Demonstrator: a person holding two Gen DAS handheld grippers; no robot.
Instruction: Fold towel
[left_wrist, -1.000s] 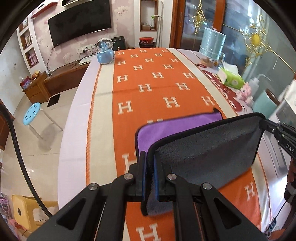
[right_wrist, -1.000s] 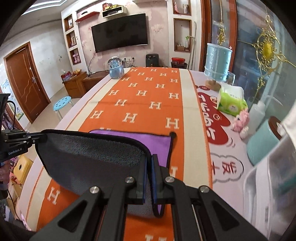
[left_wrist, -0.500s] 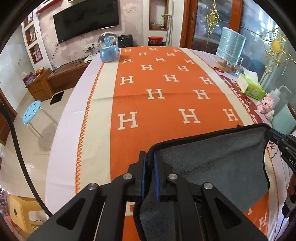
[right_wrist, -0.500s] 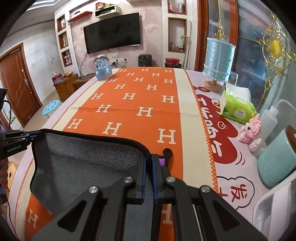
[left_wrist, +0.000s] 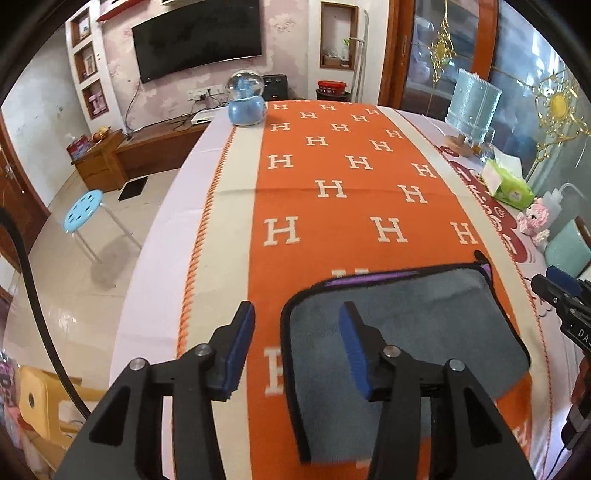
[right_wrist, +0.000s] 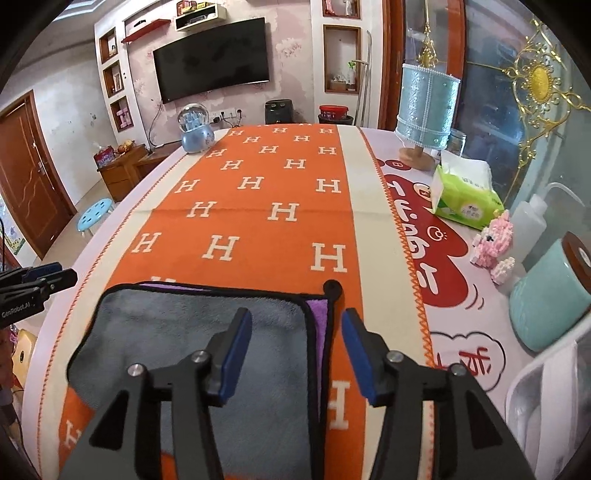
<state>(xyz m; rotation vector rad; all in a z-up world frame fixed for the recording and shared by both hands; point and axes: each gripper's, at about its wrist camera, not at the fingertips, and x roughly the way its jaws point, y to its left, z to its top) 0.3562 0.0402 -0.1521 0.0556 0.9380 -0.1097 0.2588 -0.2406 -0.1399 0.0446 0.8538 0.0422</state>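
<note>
Left gripper (left_wrist: 297, 343) has its fingers spread wide, empty, straddling the towel's left edge. The towel (left_wrist: 406, 332) lies folded on the counter (left_wrist: 229, 206), long axis across. Right gripper (right_wrist: 295, 347) is wide too, over the right edge; neither's nearer.

towel (left_wrist: 424, 321): near edge hidden behind left tool (left_wrist: 297, 345) arms, purple underlayer mostly covered | right tool (left_wrist: 565, 299): cut off by frame edge beside left tool, opening unreadable there | tabletop (right_wrist: 436, 229): near end out of frame | tub (right_wrist: 543, 387): right of right tool, cropped
</note>
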